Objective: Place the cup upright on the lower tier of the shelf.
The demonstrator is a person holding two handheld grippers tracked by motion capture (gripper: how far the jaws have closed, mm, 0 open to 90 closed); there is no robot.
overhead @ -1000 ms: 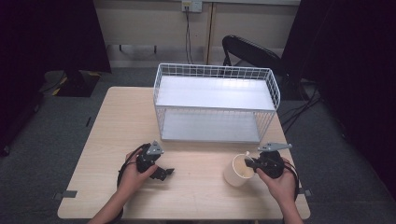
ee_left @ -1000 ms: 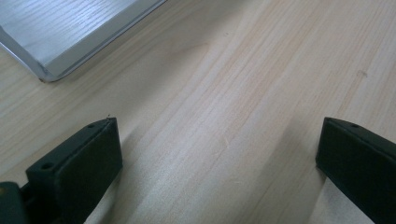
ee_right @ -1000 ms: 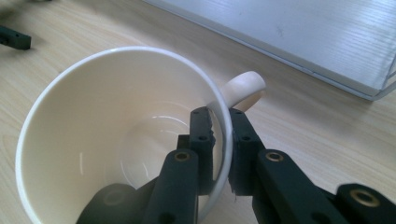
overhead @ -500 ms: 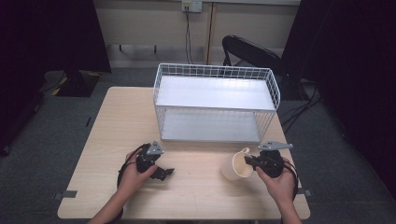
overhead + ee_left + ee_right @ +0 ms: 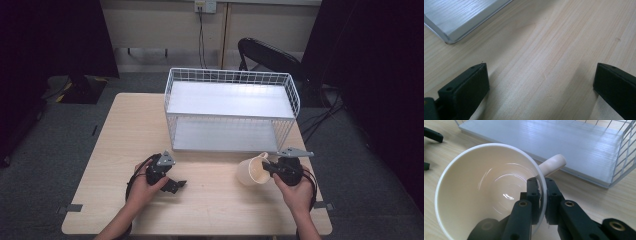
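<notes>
Cream cup [image 5: 251, 171] sits lower right of centre in the high view, tipped so its mouth faces the right hand, handle pointing up-frame toward the wire rack. In the right gripper view the cup [image 5: 489, 192] takes up the left and centre, with its handle running toward the upper right.

Right gripper [image 5: 272, 169]: jaws pinched together on the cup's rim, one pad inside the wall, one outside, as the right gripper view [image 5: 542, 195] shows close up. Cup wall is clamped between them next to the handle root.

Left gripper [image 5: 175, 186]: lower left of centre in the high view, low over the table [image 5: 125, 130]. Jaws spread wide in the left gripper view [image 5: 540, 82], bare wood between them, nothing gripped.

White wire rack [image 5: 230, 107] stands at frame centre, just above the cup. Its lower shelf [image 5: 564, 142] crosses the top of the right gripper view; a corner of it [image 5: 456, 17] shows upper left in the left gripper view.
</notes>
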